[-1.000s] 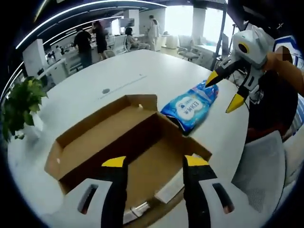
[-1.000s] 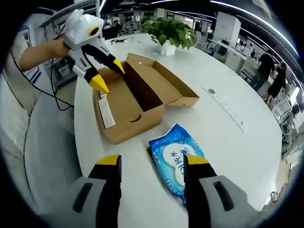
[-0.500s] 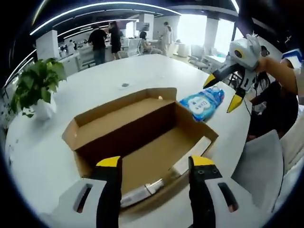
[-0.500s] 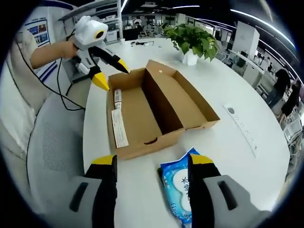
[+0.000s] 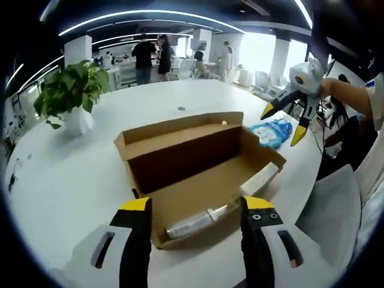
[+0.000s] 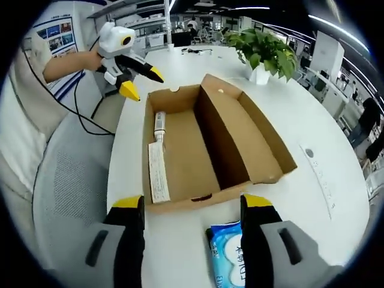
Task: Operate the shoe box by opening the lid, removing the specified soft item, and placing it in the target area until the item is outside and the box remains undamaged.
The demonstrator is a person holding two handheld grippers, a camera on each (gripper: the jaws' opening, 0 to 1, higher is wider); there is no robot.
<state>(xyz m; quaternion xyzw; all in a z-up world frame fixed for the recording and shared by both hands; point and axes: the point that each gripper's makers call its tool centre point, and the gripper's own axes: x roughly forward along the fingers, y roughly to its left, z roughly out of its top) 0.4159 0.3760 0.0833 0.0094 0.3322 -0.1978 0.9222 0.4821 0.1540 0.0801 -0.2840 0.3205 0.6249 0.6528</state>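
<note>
An open brown cardboard shoe box (image 5: 198,159) (image 6: 210,141) lies on the white table (image 5: 72,180), its lid flap folded back flat. Inside lie a white paper strip (image 6: 158,172) and a small tube-like item (image 5: 189,225) (image 6: 159,123). A blue soft wipes pack (image 5: 271,132) (image 6: 233,264) rests on the table outside the box's end. My left gripper (image 5: 195,207) (image 6: 140,82) stands open at one end of the box with nothing in it. My right gripper (image 6: 193,204) (image 5: 282,123) stands open over the pack, apart from it.
A potted green plant (image 5: 69,96) (image 6: 264,51) stands on the table beyond the box. A grey chair (image 6: 66,192) (image 5: 330,216) sits at the table's edge. A person's hand (image 6: 78,60) holds the left gripper. Several people stand at the room's far side (image 5: 144,57).
Both grippers have drawn back from the box and the pack. In the right gripper view the pack has slid down toward the jaws; the left gripper view now takes in the whole box.
</note>
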